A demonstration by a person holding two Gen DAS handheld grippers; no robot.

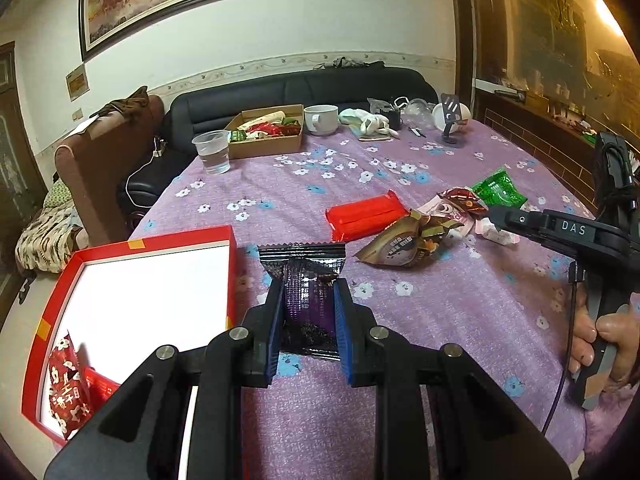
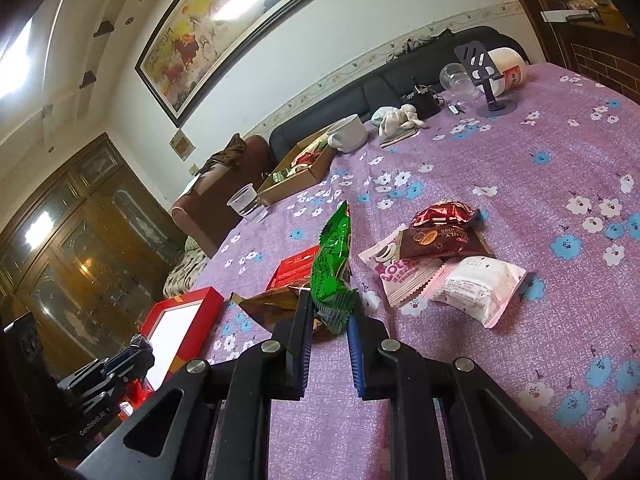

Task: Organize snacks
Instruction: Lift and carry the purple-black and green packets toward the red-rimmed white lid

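My left gripper point(image 1: 308, 286) is shut on a black and purple snack packet point(image 1: 306, 276), held just above the purple flowered tablecloth point(image 1: 440, 312), right of the red box point(image 1: 160, 242). The box has a white floor and holds red snack packets point(image 1: 68, 384) in its near corner. My right gripper point(image 2: 330, 308) is shut on the lower end of a green packet point(image 2: 332, 252) that stands upright. On the cloth lie a red packet point(image 1: 368, 216), a brown packet point(image 1: 404, 244), and pink, white and dark red packets point(image 2: 472, 288). The left gripper point(image 2: 132, 356) shows at the lower left beside the red box point(image 2: 208, 294).
At the table's far side stand a cardboard box of snacks point(image 1: 266, 148), a plastic cup of water point(image 1: 212, 152), a white mug point(image 1: 320, 120) and a phone stand point(image 1: 452, 120). A dark sofa point(image 1: 320, 88) runs behind. A person's hand point(image 1: 600, 332) holds the right gripper's handle.
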